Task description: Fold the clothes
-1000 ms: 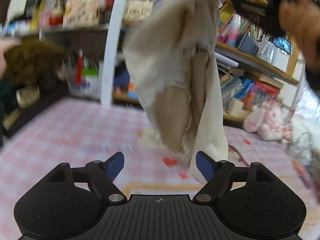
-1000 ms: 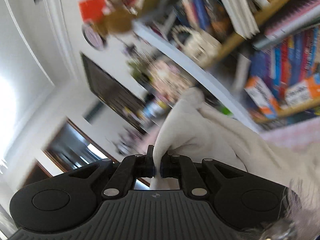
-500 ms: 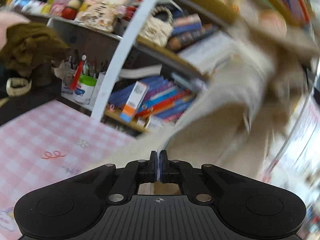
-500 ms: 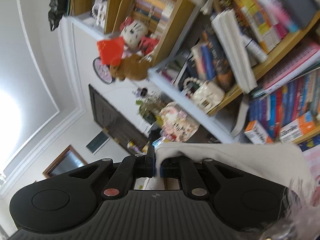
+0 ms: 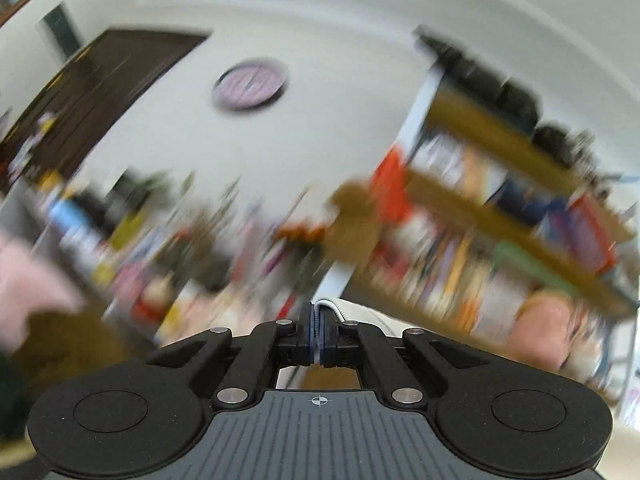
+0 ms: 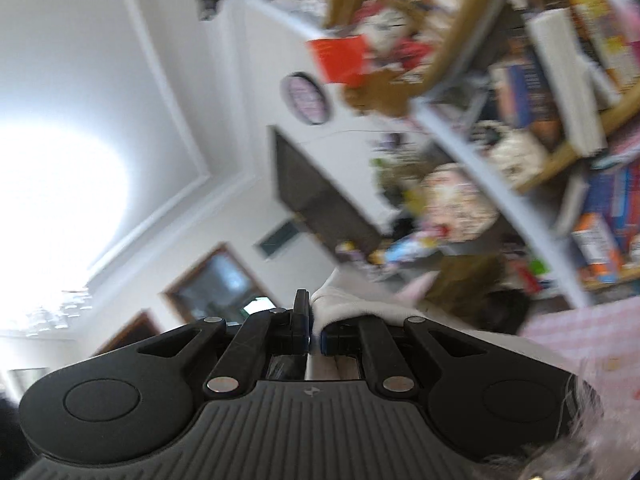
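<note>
Cream garment pinched in both jaws; pink checked tablecloth, cluttered bookshelves.

Pink checked table, crowded blurred bookshelves behind

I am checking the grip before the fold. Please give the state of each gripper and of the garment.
left gripper: shut on the cream garment, pinching a hem edge.
right gripper: shut on the cream garment, fabric bunched between the fingers.
cream garment: held by both grippers, draping away to the right.
</note>
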Demonstrator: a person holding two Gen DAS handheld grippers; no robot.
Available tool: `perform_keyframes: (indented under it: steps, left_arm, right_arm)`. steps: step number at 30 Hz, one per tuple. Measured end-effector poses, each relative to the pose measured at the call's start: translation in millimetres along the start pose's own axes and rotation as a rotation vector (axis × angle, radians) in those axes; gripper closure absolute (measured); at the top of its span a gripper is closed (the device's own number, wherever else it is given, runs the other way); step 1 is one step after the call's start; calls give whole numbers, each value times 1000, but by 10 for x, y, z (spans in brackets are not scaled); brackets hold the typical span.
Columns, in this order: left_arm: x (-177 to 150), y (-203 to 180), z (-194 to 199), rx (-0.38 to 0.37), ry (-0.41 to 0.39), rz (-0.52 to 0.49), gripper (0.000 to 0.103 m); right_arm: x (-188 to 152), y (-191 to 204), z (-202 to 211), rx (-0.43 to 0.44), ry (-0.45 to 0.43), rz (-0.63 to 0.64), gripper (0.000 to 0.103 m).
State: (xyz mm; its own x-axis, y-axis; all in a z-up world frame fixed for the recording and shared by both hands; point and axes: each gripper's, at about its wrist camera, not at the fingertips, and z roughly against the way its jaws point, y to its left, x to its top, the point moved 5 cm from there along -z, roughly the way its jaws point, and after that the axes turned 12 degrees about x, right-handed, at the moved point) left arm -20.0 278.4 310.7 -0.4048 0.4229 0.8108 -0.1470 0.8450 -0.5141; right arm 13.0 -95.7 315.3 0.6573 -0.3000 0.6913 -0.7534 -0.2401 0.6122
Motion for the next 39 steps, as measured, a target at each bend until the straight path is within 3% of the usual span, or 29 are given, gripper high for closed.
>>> perform_keyframes:
  steps: [4, 6, 7, 10, 12, 17, 19, 20, 23, 25, 27, 29, 33, 36, 38, 39]
  left_arm:
    - [61, -595, -217, -136, -69, 5, 103]
    - [-156, -842, -373, -167, -24, -33, 102]
    - [-332, -929, -473, -169, 22, -57, 102]
    - [-1163, -973, -812, -125, 246, -153, 102]
    - [-1947, -853, -945, -68, 435, -266, 102]
    - [-3826, -390, -930, 54, 934, -534, 92]
    - [-4346, -215, -801, 71, 1132, -615, 91]
    - [-4482, -159, -715, 69, 1184, -651, 91]
    - [-4483, -69, -511, 33, 1165, -712, 82]
    - [-4280, -2, -511, 23, 1106, -702, 47]
    - [-4041, 108, -544, 37, 1037, -687, 36]
    - [-3808, 222, -539, 46, 984, -679, 35]
    - [-3505, 437, -336, 69, 960, -714, 35]
    - [-3556, 563, -166, 73, 979, -781, 35]
    - [-3596, 624, -63, 66, 989, -817, 35]
    - [-3616, 655, -11, 62, 994, -836, 35]
  right_arm:
    - [136, 281, 138, 149, -68, 32, 97]
    - [195, 313, 292, 161, -112, 33, 97]
    - [208, 223, 421, 113, -140, 17, 97]
    - [225, -142, 871, -77, -228, -45, 97]
    - [121, -544, 1297, -279, -278, -99, 97]
    - [-474, -1761, 2148, -828, -193, -242, 97]
    - [-685, -2164, 2423, -1012, -130, -279, 97]
    - [-754, -2312, 2486, -1072, -82, -279, 97]
    - [-824, -2612, 2680, -1198, -6, -269, 97]
    - [-786, -2716, 2821, -1248, -5, -276, 97]
    - [-747, -2819, 2963, -1298, -4, -283, 98]
    - [-712, -2995, 3043, -1382, 65, -282, 98]
    - [-630, -3216, 2974, -1472, 333, -162, 95]
    - [-586, -3116, 2857, -1430, 470, -72, 78]
    - [-586, -3005, 2785, -1404, 536, -19, 46]
    - [-596, -2955, 2762, -1405, 557, 8, 41]
